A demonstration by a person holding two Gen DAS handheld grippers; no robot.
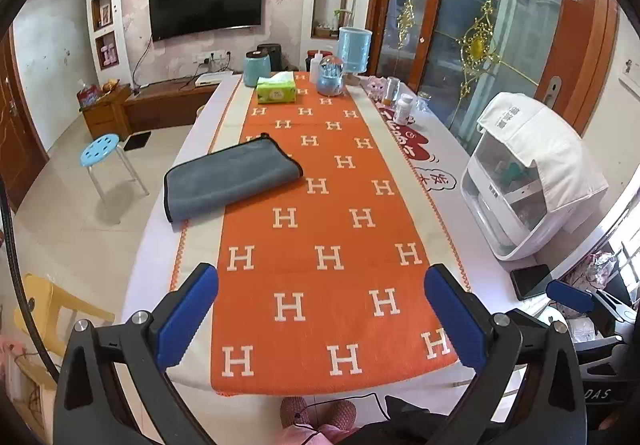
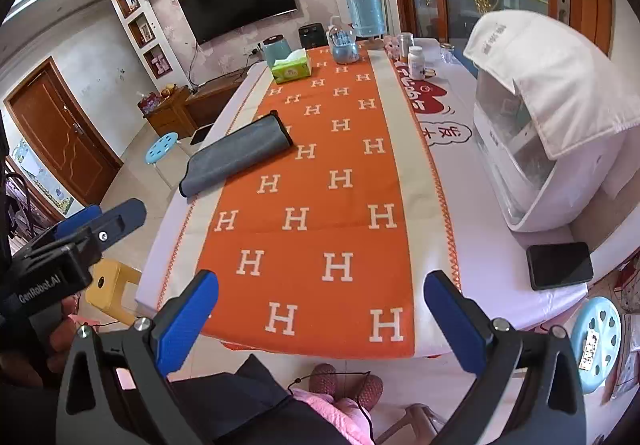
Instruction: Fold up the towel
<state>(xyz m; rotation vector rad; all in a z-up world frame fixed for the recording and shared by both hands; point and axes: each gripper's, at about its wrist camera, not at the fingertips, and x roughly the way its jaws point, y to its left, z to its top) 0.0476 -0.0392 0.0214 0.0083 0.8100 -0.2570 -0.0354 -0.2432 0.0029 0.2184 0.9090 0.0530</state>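
Living-room walls with a wall-mounted television (image 1: pixel 206 1) fill the background at twelve o'clock in both my wrist views. Below it runs the long table (image 1: pixel 472 165), draped with an orange runner (image 1: pixel 320 229) printed with white H letters. At three o'clock on the table stands a white cabinet-like appliance (image 1: pixel 516 201) with a white cloth draped over its top; my right wrist view shows it far closer and larger (image 2: pixel 536 133).

My task piece, the grey towel (image 1: pixel 230 175) with dark edging, lies folded over at about ten o'clock, half on the runner and half on the pale cloth near the table's left edge, well apart from both claws (image 2: pixel 236 155).

My left claw (image 1: pixel 320 317) hangs over the near end of the runner, blue pads spread wide, grasping nothing. My right claw (image 2: pixel 320 319) is likewise released, over the near table edge. Only the right wrist view shows the left claw from the side at nine o'clock (image 2: pixel 100 221), its blue tips together in profile.

A black phone (image 2: pixel 560 265) lies at four o'clock, whole in the right wrist view and partly hidden in the left. A green tissue box (image 1: pixel 276 89) sits at the far end.
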